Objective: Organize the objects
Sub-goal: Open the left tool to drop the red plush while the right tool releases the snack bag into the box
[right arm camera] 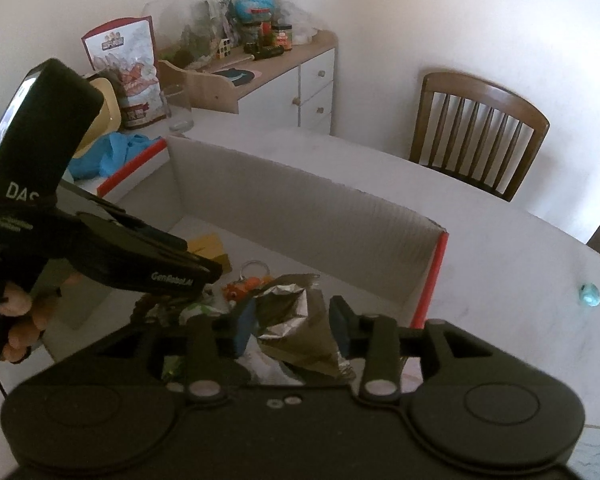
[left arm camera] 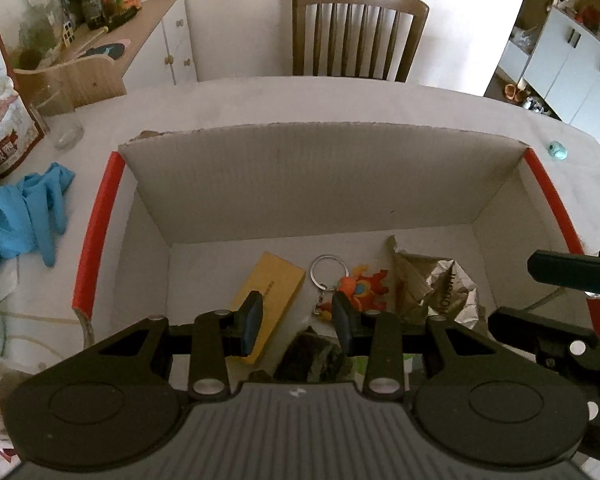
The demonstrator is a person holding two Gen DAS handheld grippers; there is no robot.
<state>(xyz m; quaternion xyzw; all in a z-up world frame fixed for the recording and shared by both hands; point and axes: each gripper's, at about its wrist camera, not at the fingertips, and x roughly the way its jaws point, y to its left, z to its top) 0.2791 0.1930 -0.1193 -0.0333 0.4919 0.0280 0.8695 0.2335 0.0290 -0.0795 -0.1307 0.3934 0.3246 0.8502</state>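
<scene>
Both grippers hang over the white box (left arm camera: 260,184). The left gripper (left arm camera: 296,320) is partly open and holds nothing; the yellow box (left arm camera: 274,280) and orange toy (left arm camera: 364,286) lie just past it. Only the right view shows the right gripper (right arm camera: 292,326), partly open around the crinkly foil bag (right arm camera: 292,312) without pinching it.

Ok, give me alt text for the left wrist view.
The left tool hangs open over a white cardboard box with red edges. In the box lie a yellow carton, an orange toy on a key ring and crumpled foil packaging. Blue gloves lie on the table left of the box; a wooden chair stands behind it.
</scene>
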